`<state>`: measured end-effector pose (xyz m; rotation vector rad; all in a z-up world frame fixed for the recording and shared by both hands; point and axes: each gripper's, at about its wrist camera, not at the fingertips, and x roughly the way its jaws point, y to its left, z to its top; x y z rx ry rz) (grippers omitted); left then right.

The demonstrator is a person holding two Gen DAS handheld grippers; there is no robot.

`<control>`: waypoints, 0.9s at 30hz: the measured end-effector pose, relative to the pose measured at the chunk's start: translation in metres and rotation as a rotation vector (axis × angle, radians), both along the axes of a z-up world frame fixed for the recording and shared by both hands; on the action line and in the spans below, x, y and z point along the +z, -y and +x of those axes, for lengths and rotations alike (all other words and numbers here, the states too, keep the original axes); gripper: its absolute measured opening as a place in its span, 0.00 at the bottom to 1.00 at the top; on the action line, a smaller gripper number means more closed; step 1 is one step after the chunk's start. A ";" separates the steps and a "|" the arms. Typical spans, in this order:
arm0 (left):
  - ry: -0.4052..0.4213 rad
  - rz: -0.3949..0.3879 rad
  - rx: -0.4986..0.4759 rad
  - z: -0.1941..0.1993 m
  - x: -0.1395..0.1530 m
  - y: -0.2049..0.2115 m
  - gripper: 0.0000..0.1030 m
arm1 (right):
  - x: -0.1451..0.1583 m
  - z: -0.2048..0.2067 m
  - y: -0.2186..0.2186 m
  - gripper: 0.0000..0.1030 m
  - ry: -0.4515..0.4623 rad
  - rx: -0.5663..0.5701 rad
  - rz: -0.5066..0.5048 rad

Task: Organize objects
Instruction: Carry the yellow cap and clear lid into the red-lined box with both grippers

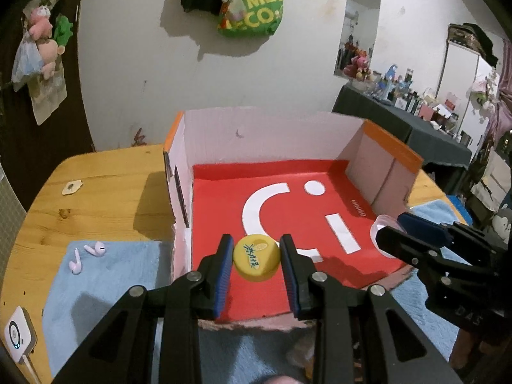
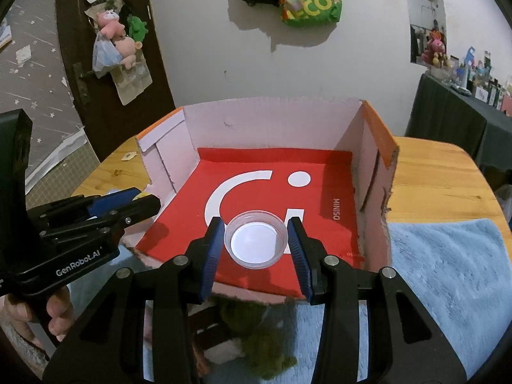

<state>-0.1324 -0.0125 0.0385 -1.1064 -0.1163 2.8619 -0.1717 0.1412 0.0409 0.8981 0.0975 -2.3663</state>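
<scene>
My left gripper [image 1: 256, 257] is shut on a yellow bottle cap [image 1: 255, 260] with blue writing, held over the near left part of the red-lined cardboard box [image 1: 377, 163]. My right gripper [image 2: 256, 240] is shut on a clear round plastic lid [image 2: 254, 240], held over the near part of the same box [image 2: 379, 134]. In the left wrist view the right gripper [image 1: 388, 228] shows at the box's right side with the clear lid [image 1: 380, 224]. In the right wrist view the left gripper [image 2: 144, 200] shows at the box's left side.
Two pink earbuds [image 1: 86, 256] lie on a light blue towel [image 1: 105, 281] left of the box. A white charger [image 1: 17, 336] sits at the table's left edge. A green mossy clump [image 2: 259, 329] lies below the box's near edge. The wooden table [image 2: 432, 172] extends to the right.
</scene>
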 end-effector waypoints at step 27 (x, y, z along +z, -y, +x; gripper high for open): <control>0.157 -0.027 0.004 -0.045 -0.037 0.002 0.30 | -0.047 -0.054 0.018 0.38 0.235 0.010 0.075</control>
